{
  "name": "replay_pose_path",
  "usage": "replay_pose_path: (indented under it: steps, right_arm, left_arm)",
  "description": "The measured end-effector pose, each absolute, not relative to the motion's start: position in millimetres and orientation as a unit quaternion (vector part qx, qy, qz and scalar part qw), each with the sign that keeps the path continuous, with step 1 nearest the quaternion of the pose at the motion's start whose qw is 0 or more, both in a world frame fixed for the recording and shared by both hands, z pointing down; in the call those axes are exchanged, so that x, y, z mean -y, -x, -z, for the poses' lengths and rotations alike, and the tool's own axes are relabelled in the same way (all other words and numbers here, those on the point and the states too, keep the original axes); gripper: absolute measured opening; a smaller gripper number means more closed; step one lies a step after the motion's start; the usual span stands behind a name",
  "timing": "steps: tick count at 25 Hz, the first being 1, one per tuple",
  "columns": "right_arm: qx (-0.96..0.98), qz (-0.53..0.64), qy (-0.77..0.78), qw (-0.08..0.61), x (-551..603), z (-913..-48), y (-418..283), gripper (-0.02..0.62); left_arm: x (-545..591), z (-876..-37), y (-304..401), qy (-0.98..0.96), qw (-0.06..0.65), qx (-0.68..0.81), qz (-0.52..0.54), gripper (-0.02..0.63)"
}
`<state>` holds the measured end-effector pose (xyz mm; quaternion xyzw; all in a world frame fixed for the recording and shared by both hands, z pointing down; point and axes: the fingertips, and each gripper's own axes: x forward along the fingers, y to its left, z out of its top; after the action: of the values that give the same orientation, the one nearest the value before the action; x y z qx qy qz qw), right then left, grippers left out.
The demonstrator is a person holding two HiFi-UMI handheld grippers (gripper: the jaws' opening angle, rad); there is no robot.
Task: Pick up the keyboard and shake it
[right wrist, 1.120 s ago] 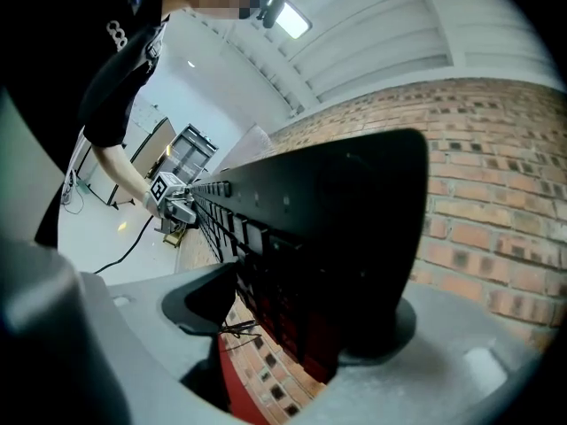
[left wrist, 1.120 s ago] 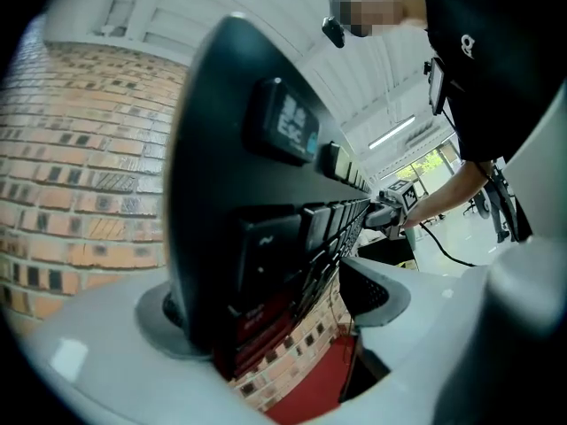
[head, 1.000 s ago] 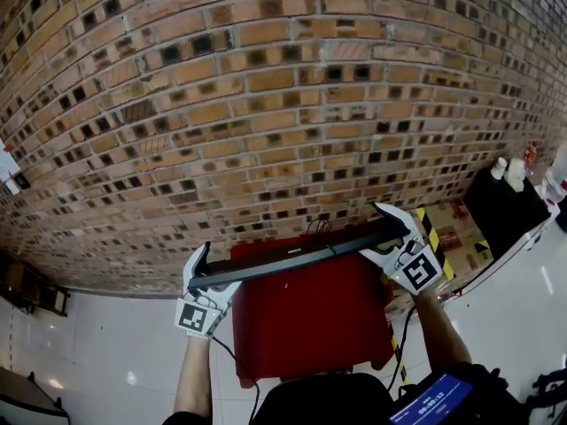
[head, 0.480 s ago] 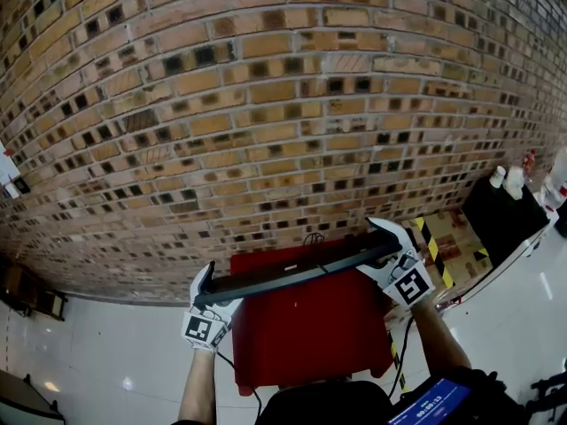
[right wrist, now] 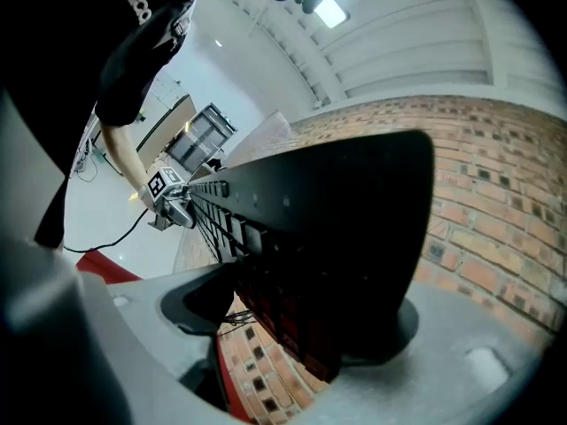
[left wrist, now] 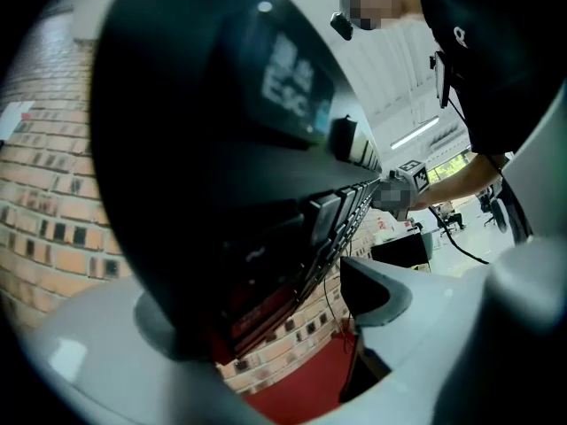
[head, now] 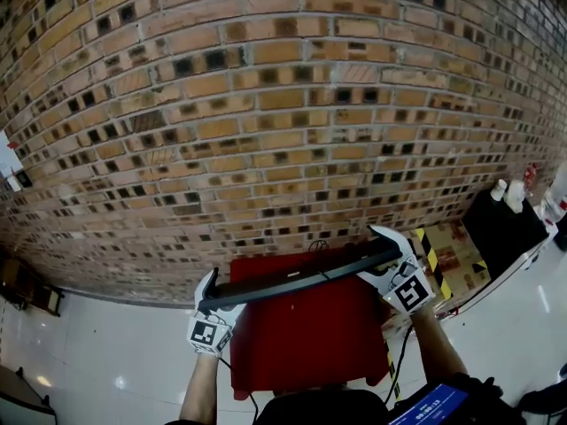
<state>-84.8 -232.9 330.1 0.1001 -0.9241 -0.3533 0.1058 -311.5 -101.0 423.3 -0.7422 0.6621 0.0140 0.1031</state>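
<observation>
A long black keyboard (head: 301, 277) hangs in the air above a red table (head: 306, 343), held by both ends and tilted up to the right. My left gripper (head: 211, 306) is shut on its left end, my right gripper (head: 390, 259) is shut on its right end. In the left gripper view the keyboard (left wrist: 266, 175) fills the frame between the jaws, keys facing down toward the table. The right gripper view shows the keyboard (right wrist: 319, 228) clamped the same way, with the left gripper (right wrist: 168, 200) at its far end.
A brick wall (head: 266, 104) stands right behind the table. A black box with white bottles (head: 507, 204) and a hazard-striped carton (head: 443, 237) sit at the right. White glossy floor (head: 89, 370) lies to the left. A cable (head: 400, 343) hangs by the table's right side.
The keyboard and both grippers have shifted slightly: the left end moved right and down, the right end dropped a little. Both grips stay shut on it.
</observation>
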Motion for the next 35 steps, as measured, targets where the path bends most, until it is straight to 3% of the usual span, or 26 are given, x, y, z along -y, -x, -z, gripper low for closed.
replay_pose_path:
  steps: [20, 27, 35]
  right_arm:
    - [0.929, 0.340, -0.093, 0.111, 236.1, -346.6, 81.7, 0.353]
    - [0.950, 0.276, -0.141, 0.031, 240.8, -364.1, 40.3, 0.354]
    - [0.962, 0.212, -0.171, -0.021, 247.8, -372.5, 27.6, 0.362]
  left_arm:
    - [94.0, -443.1, 300.0, 0.746, 0.081, -0.661, -0.022, 0.437]
    - [96.6, -380.6, 276.5, 0.756, 0.190, -0.624, 0.053, 0.437]
    - [102.8, -343.2, 264.8, 0.774, 0.202, -0.592, 0.096, 0.437]
